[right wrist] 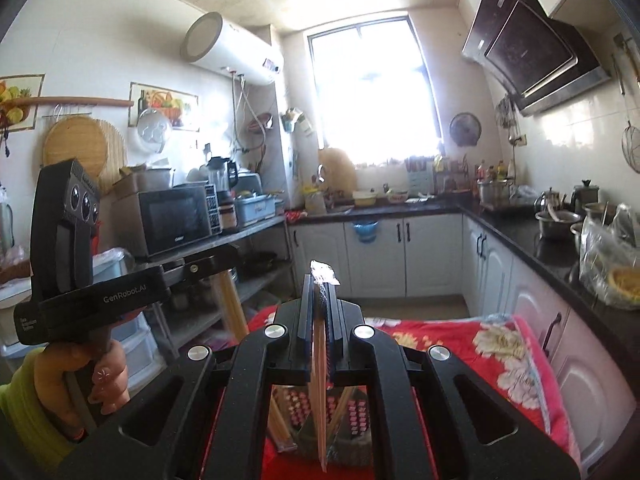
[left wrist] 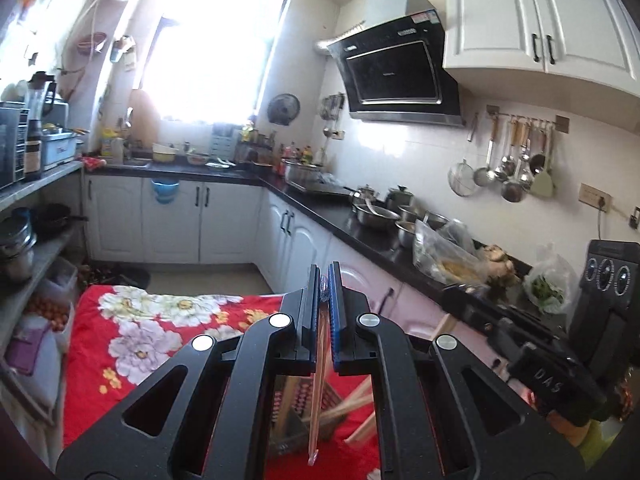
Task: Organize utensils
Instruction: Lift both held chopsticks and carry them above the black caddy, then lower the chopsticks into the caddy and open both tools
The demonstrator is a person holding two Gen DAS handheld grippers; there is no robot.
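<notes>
My left gripper (left wrist: 325, 280) is shut on a pair of chopsticks in a clear plastic wrapper (left wrist: 317, 380), which hangs down between the jaws. My right gripper (right wrist: 320, 284) is shut on another wrapped pair of chopsticks (right wrist: 319, 400); its crinkled wrapper end (right wrist: 323, 271) sticks up past the fingertips. Both are held above a metal utensil holder (right wrist: 348, 412) with more wooden chopsticks (left wrist: 352, 404) in it, standing on the red floral cloth (left wrist: 132, 340). The right gripper's body (left wrist: 560, 376) shows at the right of the left wrist view, and the left gripper's body (right wrist: 68, 264) at the left of the right wrist view.
A black L-shaped counter (left wrist: 360, 232) with pots, bowls and plastic bags runs along the right. White cabinets (right wrist: 424, 252) stand beneath it. A shelf with a microwave (right wrist: 168, 216) stands at the left. Ladles hang on the wall rail (left wrist: 516, 160). A range hood (left wrist: 400, 72) hangs above.
</notes>
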